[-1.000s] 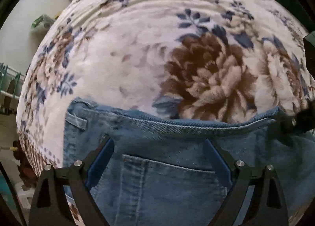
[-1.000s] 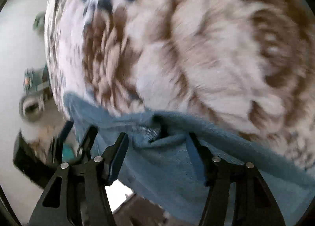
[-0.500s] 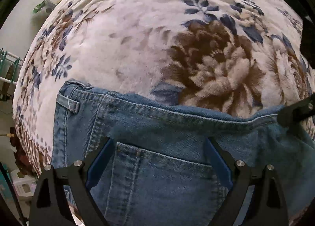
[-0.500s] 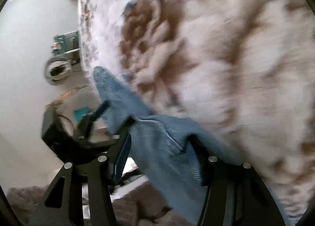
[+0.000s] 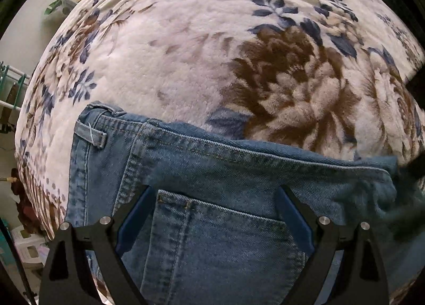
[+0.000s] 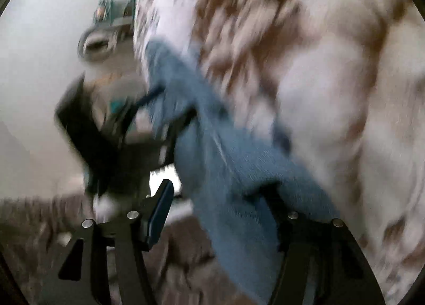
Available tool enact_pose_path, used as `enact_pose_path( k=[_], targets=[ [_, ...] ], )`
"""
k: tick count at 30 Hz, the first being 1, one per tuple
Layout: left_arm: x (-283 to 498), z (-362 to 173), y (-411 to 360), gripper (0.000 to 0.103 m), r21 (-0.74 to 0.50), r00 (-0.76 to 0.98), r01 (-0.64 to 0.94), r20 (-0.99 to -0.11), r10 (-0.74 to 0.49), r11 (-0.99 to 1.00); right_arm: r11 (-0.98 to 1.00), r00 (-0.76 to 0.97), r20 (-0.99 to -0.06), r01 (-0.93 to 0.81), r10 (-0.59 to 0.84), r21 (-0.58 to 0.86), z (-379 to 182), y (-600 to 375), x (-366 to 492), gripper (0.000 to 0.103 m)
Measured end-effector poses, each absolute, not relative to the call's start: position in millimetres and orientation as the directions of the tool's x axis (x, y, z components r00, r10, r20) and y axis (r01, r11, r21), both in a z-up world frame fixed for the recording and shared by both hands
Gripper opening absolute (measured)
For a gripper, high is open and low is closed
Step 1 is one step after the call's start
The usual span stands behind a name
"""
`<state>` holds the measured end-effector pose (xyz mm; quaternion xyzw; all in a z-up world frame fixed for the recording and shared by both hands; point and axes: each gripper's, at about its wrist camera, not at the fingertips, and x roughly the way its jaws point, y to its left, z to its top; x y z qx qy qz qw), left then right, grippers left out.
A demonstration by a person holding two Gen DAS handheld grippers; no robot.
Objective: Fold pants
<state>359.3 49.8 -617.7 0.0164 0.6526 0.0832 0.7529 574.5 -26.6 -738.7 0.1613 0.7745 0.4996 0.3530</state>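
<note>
Blue denim pants (image 5: 212,172) lie on a floral fleece blanket (image 5: 186,52), waistband and belt loop at the left, back pocket under my left gripper (image 5: 215,214). The left gripper is open, its fingers spread just above the pocket. In the blurred right wrist view, the right gripper (image 6: 220,204) is open, with a fold of the pants (image 6: 225,167) draped between its fingers and over the right one. The left gripper (image 6: 101,140) shows there as a dark shape at the pants' far end.
The blanket (image 6: 318,66) covers the whole bed. Left of the bed are a pale wall, a green rack (image 5: 10,79) and a white stool (image 5: 26,249) on the floor. A round object (image 6: 98,42) sits beyond the bed edge.
The left view has shifted so more of the waistband and pocket show. The right gripper has swung fast, rotating leftward toward the bed edge, with denim still between its fingers.
</note>
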Motion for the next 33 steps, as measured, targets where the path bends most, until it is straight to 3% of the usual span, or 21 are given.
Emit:
enact_pose_path(
  k=[3, 7, 13, 15, 16, 18, 29, 31, 33],
  targets=[
    [358, -617, 51, 0.093, 0.130, 0.132, -0.113, -0.981, 0.145, 0.985, 0.441, -0.723, -0.405, -0.153, 0.560, 0.884, -730, -34, 567, 0.064],
    [355, -619, 50, 0.093, 0.136, 0.126, -0.110, -0.981, 0.149, 0.985, 0.536, -0.618, -0.531, -0.202, 0.579, 0.820, -734, -28, 589, 0.064],
    [351, -621, 48, 0.093, 0.153, 0.128, -0.096, -0.978, 0.165, 0.983, 0.595, -0.599, -0.523, -0.094, 0.607, 0.798, -762, -17, 604, 0.064],
    [349, -621, 49, 0.093, 0.150, 0.128, -0.102, -0.978, 0.163, 0.983, 0.576, -0.581, -0.484, -0.033, 0.654, 0.817, -755, -25, 612, 0.037],
    [349, -620, 51, 0.093, 0.149, 0.127, -0.102, -0.979, 0.161, 0.984, 0.628, -0.542, -0.532, -0.010, 0.651, 0.778, -752, -34, 622, 0.017],
    [348, -620, 53, 0.093, 0.141, 0.129, -0.108, -0.980, 0.155, 0.984, 0.643, -0.487, -0.524, 0.106, 0.699, 0.759, -748, -64, 627, 0.016],
    [347, -623, 52, 0.093, 0.143, 0.125, -0.107, -0.980, 0.156, 0.984, 0.691, -0.633, -0.540, -0.011, 0.555, 0.723, -761, -21, 615, 0.027],
    [346, -623, 51, 0.093, 0.148, 0.126, -0.099, -0.979, 0.160, 0.984, 0.713, -0.599, -0.586, -0.035, 0.546, 0.700, -758, -22, 618, 0.016],
    [345, -623, 50, 0.093, 0.148, 0.128, -0.095, -0.979, 0.159, 0.984, 0.733, -0.548, -0.613, -0.001, 0.569, 0.680, -753, -31, 621, 0.015]
  ],
)
